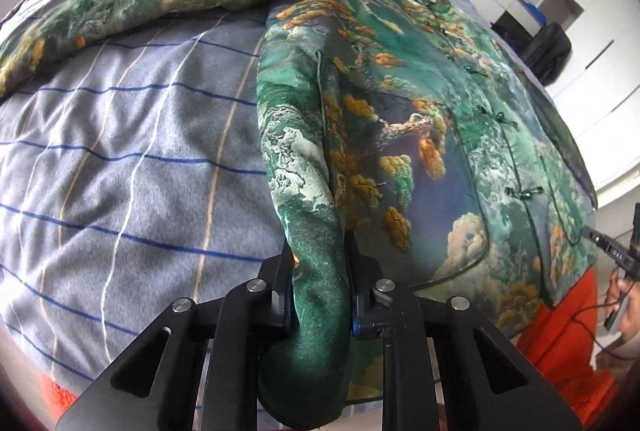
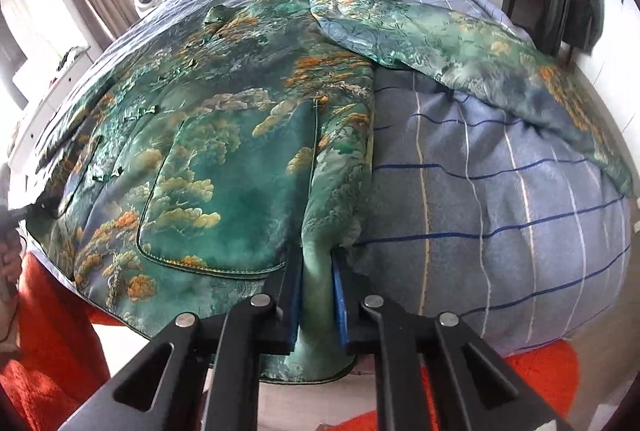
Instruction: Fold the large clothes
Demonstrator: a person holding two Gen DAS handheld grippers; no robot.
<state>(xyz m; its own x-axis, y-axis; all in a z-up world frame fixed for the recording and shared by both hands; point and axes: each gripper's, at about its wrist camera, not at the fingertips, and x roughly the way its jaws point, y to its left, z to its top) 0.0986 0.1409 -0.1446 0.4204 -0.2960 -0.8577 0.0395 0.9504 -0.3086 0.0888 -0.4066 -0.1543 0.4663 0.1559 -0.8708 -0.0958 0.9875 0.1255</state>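
Both claws I had clamped on the green jacket (image 1: 400, 119): left claw (image 1: 320, 283) and right claw (image 2: 316, 287) pinching hem folds on the bed (image 1: 120, 151).

The left gripper (image 1: 320, 271) is clamped on a bunched fold of the green jacket's (image 1: 420, 119) near left edge. The jacket lies spread on the bed (image 1: 120, 151) over a grey striped blanket, one sleeve (image 1: 160, 3) stretched far left. At the right edge, a hand (image 1: 624, 303) holds the right gripper (image 1: 600, 241) by the jacket's hem.
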